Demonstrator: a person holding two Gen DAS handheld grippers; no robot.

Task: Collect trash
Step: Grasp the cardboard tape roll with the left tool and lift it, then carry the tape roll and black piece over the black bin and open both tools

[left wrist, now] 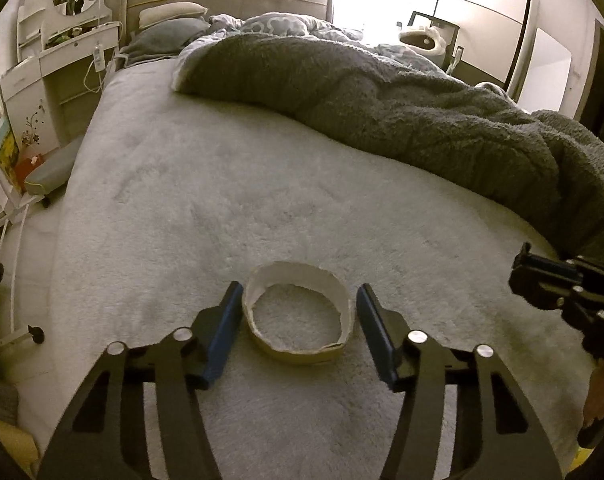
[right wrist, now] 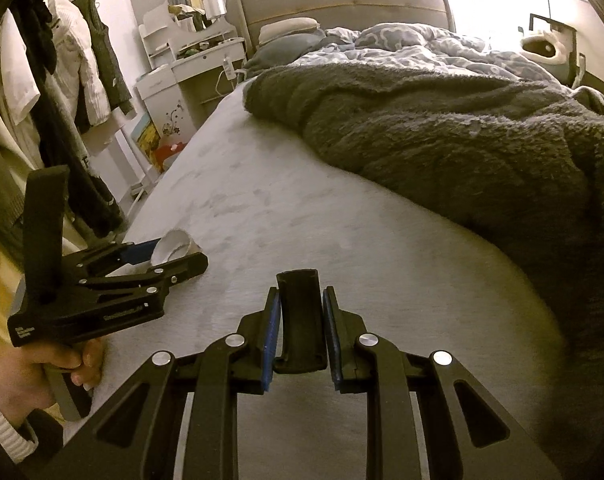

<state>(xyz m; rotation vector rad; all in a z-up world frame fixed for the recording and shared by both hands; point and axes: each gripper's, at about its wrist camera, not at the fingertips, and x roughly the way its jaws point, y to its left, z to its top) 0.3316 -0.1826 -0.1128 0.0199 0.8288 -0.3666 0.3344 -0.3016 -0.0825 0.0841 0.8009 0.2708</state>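
Blue-padded fingers (left wrist: 221,332) of the left tool (left wrist: 297,320) stand spread wide at the lower centre of the frame, either side of a torn paper ring (left wrist: 297,340) lying on the pale bed cover (left wrist: 221,200). Low in the other view, the right tool (right wrist: 300,332) is clamped on a black curved piece (right wrist: 300,320). A grey blanket (left wrist: 382,112) fills the upper right.

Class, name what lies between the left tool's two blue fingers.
A torn paper ring on the bed cover, untouched by either finger, in the left wrist view.
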